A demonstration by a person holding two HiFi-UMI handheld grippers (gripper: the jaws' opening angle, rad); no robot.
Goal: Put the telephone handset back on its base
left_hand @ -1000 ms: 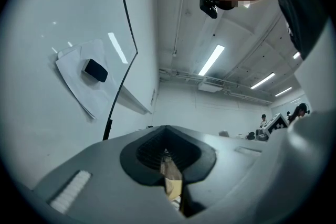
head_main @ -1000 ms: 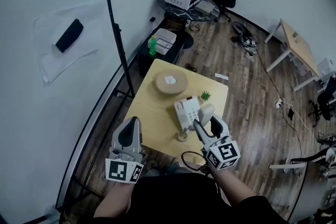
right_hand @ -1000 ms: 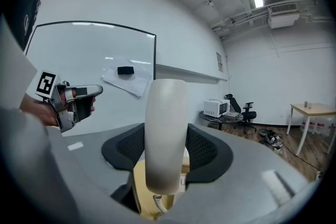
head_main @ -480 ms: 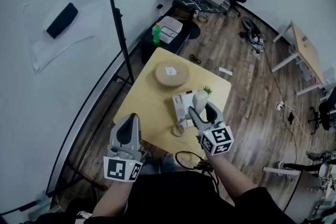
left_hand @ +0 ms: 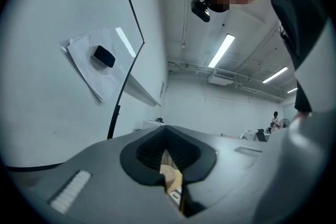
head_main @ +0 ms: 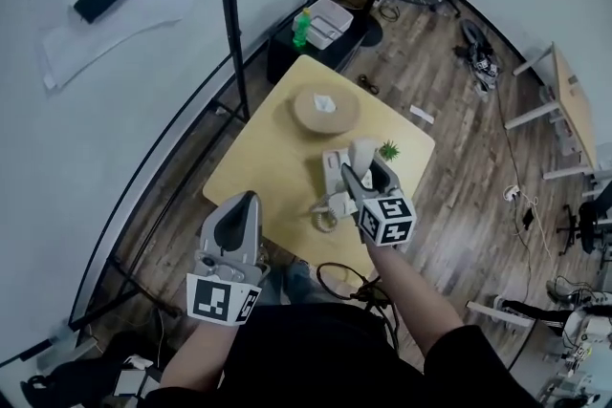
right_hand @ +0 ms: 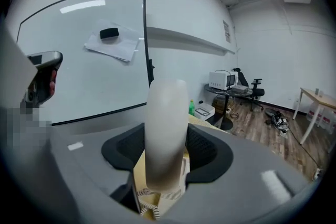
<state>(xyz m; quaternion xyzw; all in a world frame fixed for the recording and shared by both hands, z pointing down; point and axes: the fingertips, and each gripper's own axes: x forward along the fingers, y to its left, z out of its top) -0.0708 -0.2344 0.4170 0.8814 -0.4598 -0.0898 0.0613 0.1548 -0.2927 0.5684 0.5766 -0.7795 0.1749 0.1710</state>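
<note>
Currently right claw (head_main: pixel 366 175) pinches handset (head_main: pixel 363 153) upright over base (head_main: pixel 335 169) on counter (head_main: pixel 268 167); left claw (head_main: pixel 247 205) pressed together, empty. Advice: tilt handset flat, align along base, lower gently, mind coiled cord (right_hand: pixel 147 204)

Bright, even indoor light from ceiling strip lights (left_hand: pixel 223 50), which streak glare across the whiteboard (right_hand: pixel 79 29). Both fisheye gripper views bend into black corners. The close handset (right_hand: pixel 166 134) looks soft, perhaps defocused.
</note>
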